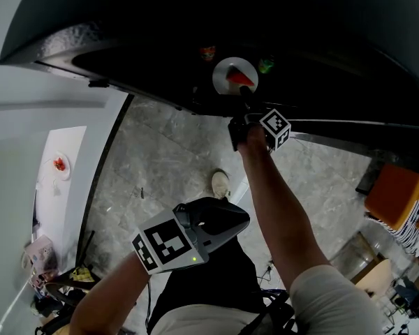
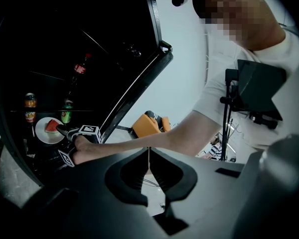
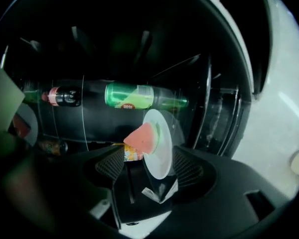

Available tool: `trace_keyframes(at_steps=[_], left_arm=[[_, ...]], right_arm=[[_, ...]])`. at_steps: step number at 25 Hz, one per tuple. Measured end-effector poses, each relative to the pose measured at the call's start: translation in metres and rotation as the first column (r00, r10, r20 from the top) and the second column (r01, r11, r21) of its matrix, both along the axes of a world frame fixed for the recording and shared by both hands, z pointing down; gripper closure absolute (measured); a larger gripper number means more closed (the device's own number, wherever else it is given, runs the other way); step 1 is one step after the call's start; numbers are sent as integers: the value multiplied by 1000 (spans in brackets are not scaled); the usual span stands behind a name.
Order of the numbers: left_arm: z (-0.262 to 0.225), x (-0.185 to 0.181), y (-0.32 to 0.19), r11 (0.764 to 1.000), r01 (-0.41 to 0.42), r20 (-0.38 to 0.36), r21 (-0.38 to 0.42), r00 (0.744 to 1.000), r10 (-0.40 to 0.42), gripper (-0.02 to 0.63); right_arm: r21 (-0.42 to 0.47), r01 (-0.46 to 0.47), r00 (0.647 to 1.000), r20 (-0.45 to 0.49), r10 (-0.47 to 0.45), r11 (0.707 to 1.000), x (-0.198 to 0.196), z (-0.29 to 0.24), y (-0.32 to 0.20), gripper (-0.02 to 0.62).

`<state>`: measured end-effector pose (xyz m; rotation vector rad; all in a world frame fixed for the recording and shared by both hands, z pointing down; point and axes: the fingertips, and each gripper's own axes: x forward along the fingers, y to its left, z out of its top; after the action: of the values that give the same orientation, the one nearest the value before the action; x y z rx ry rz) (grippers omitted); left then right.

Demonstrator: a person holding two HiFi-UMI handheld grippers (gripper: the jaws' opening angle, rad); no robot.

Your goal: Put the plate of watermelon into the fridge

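Listing the items from left to right, as the head view lays them out:

- Left gripper [image 1: 232, 223]: hanging low outside the fridge [image 1: 321, 26], apart from everything. Its fingers are pressing together on nothing, and it is steadying neither the door nor the plate.
- Cola bottle [image 3: 65, 96], green bottle [image 3: 139, 96], orange-printed can [image 3: 129, 154]: standing inside, with the can sitting just beside the plate and close to one right-hand finger.
- Plate [image 1: 225, 75]: lying inside the fridge, apparently resting on a glass shelf. How near it is sitting to the shelf's front edge cannot be told.
- Watermelon [image 1: 239, 79]: a single wedge sitting loose on the plate and leaning toward one side of it.
- Right gripper [image 1: 243, 105]: reaching into the fridge with its fingers spread wide. The plate's rim is standing between them, and neither pad is pressing on it.

Hazards, as judged from here:

- A finger is likely catching the rim if the gripper is drawn back crooked. That would drag the plate forward off the shelf or tip it.
- Any such jolt is risking the wedge sliding off the plate.
- A sideways swing is risking a knock to the can.
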<state>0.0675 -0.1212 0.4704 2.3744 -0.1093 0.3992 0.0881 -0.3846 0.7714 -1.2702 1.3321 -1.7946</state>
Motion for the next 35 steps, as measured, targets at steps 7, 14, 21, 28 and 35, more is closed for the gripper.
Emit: trace_keyframes(at_steps=[7, 14, 21, 28, 35], left_arm=[[-4, 2, 0, 1000, 7, -4, 4, 1000, -7, 589], [-20, 6, 13, 1000, -2, -17, 27, 1000, 2, 589], [-61, 0, 58, 995, -40, -64, 87, 997, 46, 589], [-105, -40, 139, 992, -36, -63, 118, 997, 44, 589], [-147, -84, 212, 990, 9, -57, 139, 998, -1, 591]], right_arm=[[-39, 45, 999, -20, -46, 998, -5, -2, 12, 282], [-16, 157, 983, -93, -158, 987, -16, -21, 38, 284], [15, 418, 878, -262, -400, 908, -40, -80, 107, 423], [43, 597, 754, -371, -542, 801, -62, -162, 225, 580], [89, 689, 667, -467, -581, 720, -84, -265, 332, 580]])
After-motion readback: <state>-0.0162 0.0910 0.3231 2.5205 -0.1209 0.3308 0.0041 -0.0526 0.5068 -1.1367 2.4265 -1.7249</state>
